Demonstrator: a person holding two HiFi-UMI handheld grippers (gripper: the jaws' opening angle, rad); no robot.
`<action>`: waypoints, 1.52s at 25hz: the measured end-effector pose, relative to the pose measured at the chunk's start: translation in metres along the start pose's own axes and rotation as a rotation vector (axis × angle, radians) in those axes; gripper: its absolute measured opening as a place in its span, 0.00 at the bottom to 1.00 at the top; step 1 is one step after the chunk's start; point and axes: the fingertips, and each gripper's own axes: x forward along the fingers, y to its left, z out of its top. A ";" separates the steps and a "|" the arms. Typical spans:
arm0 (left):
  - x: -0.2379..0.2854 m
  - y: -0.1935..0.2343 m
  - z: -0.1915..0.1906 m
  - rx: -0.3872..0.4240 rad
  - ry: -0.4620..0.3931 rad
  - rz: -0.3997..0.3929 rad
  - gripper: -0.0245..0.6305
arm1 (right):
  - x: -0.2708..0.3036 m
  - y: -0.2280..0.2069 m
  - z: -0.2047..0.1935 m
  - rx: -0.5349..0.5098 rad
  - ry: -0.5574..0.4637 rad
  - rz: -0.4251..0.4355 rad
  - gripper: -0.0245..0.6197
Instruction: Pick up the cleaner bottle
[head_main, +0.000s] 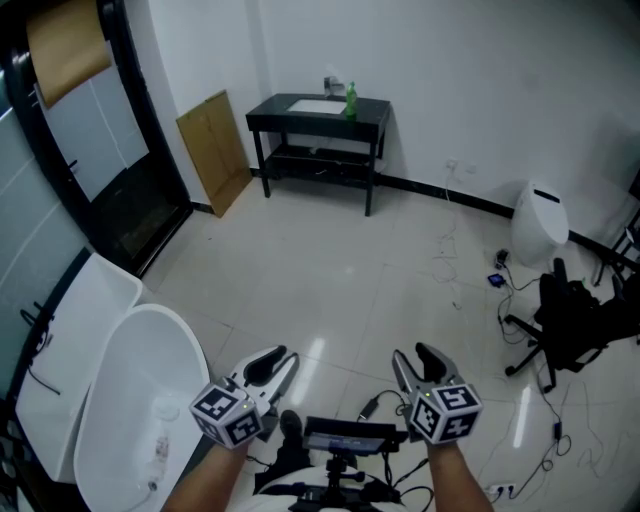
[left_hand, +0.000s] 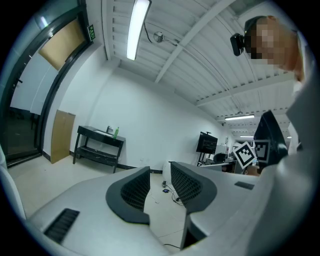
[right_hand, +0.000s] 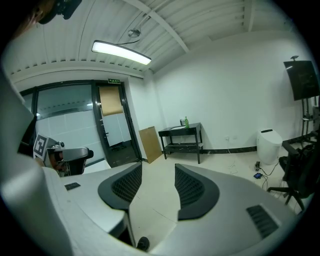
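- Target: cleaner bottle (head_main: 351, 100), green, upright, long axis vertical, near the right end of the black worktop (head_main: 300, 122) against the far wall.
- Just left of it on the same worktop, one small item; too small to identify.
- Well apart from both tools, across open floor (head_main: 330, 260); not yet reached, approach judged barely begun.
- Bearing: straight ahead and away, roughly between the two tools in the head view; neither hand clearly nearer.
- State of left tool (head_main: 278, 362): jaws drawn in as close as they go, only a slim slit left, nothing in it. In the left gripper view, bottle (left_hand: 116, 132) up and left of the jaws.
- State of right tool (head_main: 415, 360): jaws slightly apart, narrow gap, empty. In the right gripper view, bottle (right_hand: 186, 121) above and slightly right of the gap, so judged the better lined up.
- Next move, judged: long carry forward, jaws opened wider than the bottle, then closed across its body from the side.
- Risk: cables (head_main: 447, 250) on the floor right of the path.
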 end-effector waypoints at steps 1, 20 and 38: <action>0.002 0.007 0.003 -0.002 0.002 -0.009 0.22 | 0.008 0.003 0.003 0.001 -0.001 -0.007 0.34; 0.015 0.227 0.084 -0.002 0.031 -0.109 0.22 | 0.191 0.098 0.081 0.009 -0.015 -0.123 0.34; 0.025 0.311 0.113 -0.023 0.021 -0.112 0.22 | 0.275 0.134 0.117 -0.016 -0.024 -0.122 0.34</action>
